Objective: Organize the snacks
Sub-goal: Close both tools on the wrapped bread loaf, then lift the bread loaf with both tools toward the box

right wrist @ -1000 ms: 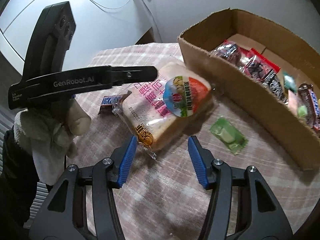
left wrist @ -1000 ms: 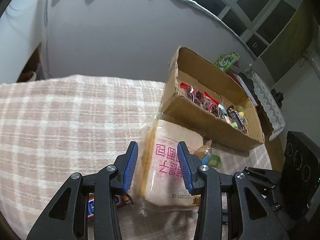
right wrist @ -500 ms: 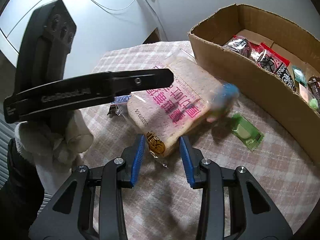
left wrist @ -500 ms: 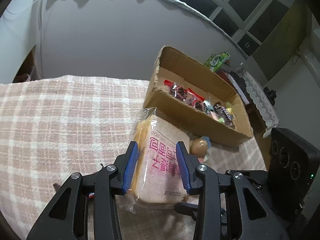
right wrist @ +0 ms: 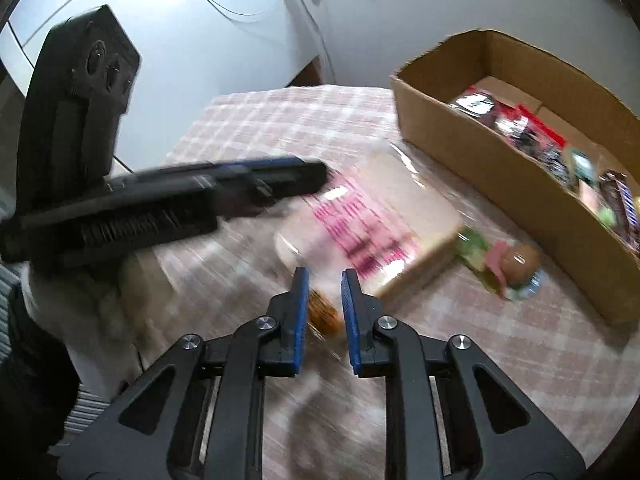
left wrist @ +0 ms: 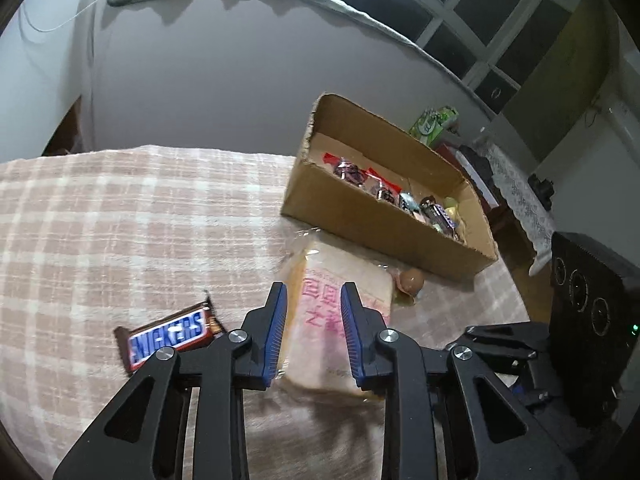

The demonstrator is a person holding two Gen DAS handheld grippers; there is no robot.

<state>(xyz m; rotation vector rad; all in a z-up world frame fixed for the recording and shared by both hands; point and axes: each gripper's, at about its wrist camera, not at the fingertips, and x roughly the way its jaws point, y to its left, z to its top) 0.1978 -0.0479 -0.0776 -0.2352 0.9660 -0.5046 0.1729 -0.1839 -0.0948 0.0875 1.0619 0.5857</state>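
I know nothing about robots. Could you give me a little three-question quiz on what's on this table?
1. True or false: the Snickers bar lies inside the cardboard box.
2. What is between the jaws of both the left gripper and the right gripper?
3. The egg-shaped snack lies: A in the box; B beside the bread bag; C on the Snickers bar.
Key: 1 false, it lies on the checked cloth. 2 the bread bag; both sets of jaws have just been closing on it. 3 B.
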